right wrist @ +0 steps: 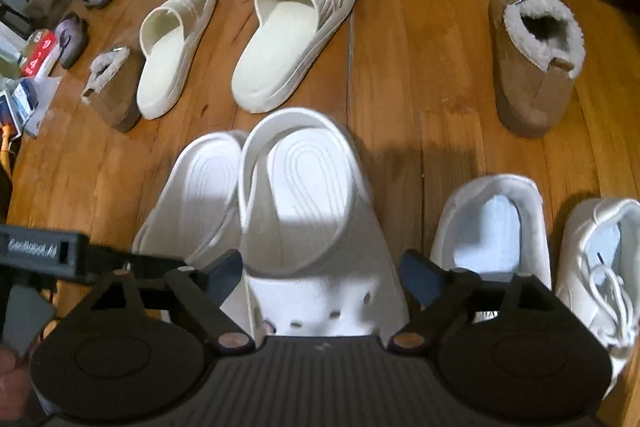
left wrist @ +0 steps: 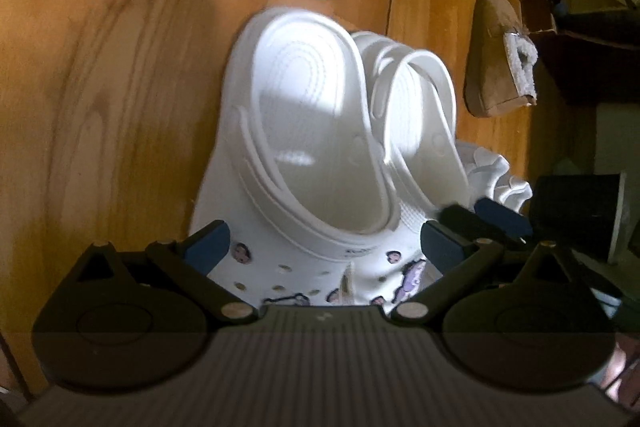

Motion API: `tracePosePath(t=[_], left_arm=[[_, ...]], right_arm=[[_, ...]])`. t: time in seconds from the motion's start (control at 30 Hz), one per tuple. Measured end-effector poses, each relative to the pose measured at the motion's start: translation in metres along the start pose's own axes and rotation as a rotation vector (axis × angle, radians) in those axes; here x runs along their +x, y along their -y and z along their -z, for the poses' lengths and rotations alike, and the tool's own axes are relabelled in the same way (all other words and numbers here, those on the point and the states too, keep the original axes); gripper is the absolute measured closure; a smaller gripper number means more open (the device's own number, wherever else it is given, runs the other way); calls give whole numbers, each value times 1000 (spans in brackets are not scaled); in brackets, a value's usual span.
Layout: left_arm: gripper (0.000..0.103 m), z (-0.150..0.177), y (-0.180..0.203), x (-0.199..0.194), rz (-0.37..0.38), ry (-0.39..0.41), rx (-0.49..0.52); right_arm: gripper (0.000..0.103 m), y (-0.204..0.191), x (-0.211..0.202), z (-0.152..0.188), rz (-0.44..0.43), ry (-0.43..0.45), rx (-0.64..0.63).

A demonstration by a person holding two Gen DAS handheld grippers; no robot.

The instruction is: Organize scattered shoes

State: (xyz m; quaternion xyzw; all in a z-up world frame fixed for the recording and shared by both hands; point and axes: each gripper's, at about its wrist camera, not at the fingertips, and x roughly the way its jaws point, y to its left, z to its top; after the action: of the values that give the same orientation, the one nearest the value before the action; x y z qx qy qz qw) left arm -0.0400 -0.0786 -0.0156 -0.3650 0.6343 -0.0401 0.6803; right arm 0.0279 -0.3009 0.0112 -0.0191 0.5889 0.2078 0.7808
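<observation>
White clog [right wrist: 316,211] between the wide-open, empty right tool's [right wrist: 322,277] blue pads, its twin [right wrist: 200,195] alongside.

— What's the floor [right wrist: 420,67] like under your right tongs [right wrist: 320,269]?

— Warm wooden boards. Between those tongs you have a white clog [right wrist: 308,203], and its twin [right wrist: 200,195] lies touching it just to their left. Just right of them sit two white sneakers [right wrist: 496,223] side by side.

— And beyond your tongs?

— Ahead, two cream slides [right wrist: 292,31] lie near each other. A brown fleece-lined slipper [right wrist: 532,55] stands well to the right ahead; a second brown slipper [right wrist: 114,87] rests just beside the left slide. Far to your left ahead, two small purple-grey shoes [right wrist: 72,35] and some packets [right wrist: 36,67] lie near the floor's edge.
</observation>
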Motion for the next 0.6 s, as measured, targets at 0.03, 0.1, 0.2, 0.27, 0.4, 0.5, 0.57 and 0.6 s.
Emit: tracePosePath(t=[0.03,0.1,0.2,0.27,0.4,0.5,0.57,0.6], left_arm=[[0,0,1,2,-15,0,11],[0,1,3,4,-41,1,29],[2,2,0,5,-42,12,5],[1,3,0,7,-45,14,3],[0,11,3,9,-27,-1,24],[0,19,6,9,-11,10,18],[1,26,9,8,3,36,5],[1,29,10,8,10,48,0]], right_arm=[[10,2,5,-2,-8,-3,12],[9,3,14,-6,-17,-13,31],[11,-3,33,-10,-3,-74,38],[19,-8,33,-12,18,-91,22],[25,-16,21,-12,63,-123,-39],[27,-13,16,-9,73,-152,-28],[29,-9,10,-7,88,-184,-2],[29,-8,8,-7,90,-193,12]])
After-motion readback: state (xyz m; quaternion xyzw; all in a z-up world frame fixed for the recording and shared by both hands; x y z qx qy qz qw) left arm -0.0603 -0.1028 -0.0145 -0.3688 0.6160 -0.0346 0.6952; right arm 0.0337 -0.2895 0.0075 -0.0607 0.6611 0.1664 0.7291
